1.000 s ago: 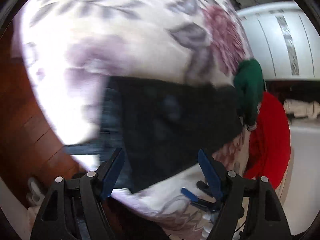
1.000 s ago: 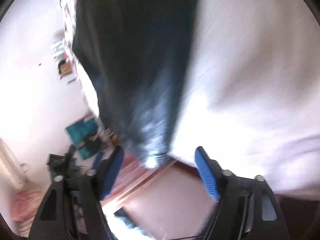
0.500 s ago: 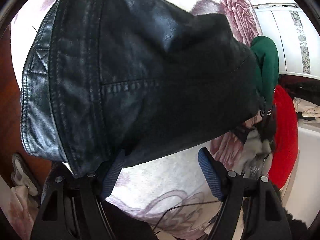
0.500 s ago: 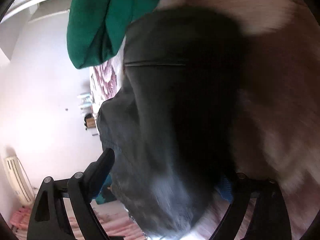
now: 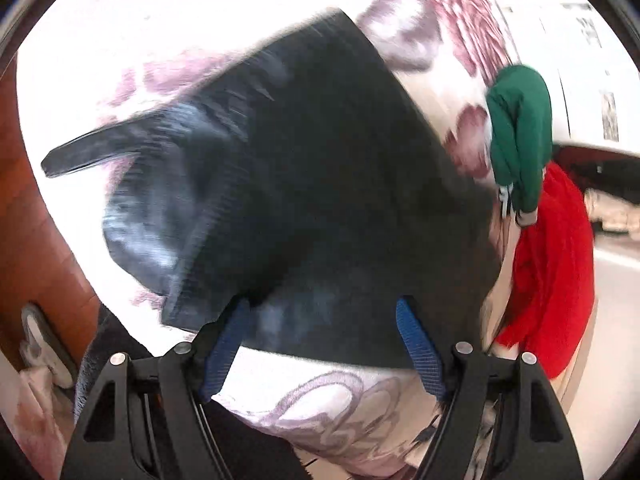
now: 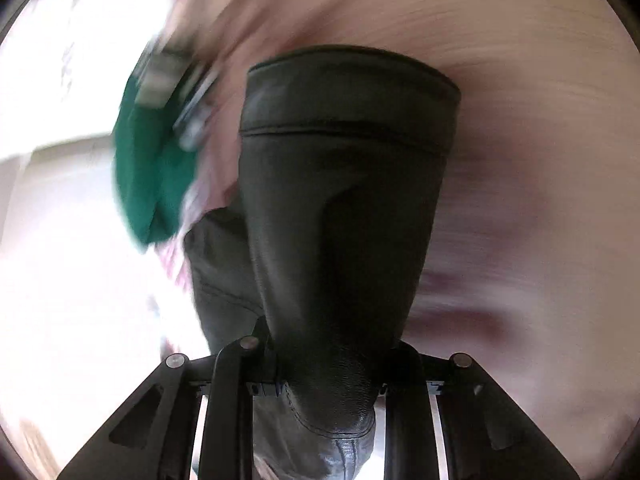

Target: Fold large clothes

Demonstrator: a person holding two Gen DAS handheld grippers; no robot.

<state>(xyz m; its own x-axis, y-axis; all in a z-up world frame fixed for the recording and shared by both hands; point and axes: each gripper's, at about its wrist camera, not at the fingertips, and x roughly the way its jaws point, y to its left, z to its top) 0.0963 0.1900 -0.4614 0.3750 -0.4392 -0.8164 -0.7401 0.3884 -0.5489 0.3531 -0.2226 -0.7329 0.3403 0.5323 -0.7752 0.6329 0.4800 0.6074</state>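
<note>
Two hand-held black grippers, seen from their own wrist cameras

The left gripper has matte black plastic arms with triangular cut-outs, four round silver screw heads across the top, and two fingers faced with ribbed blue pads. The right gripper shows the same black frame and triangular cut-outs, with three silver screw heads visible; slotted black rails run down its middle, and its pads are hidden.
</note>
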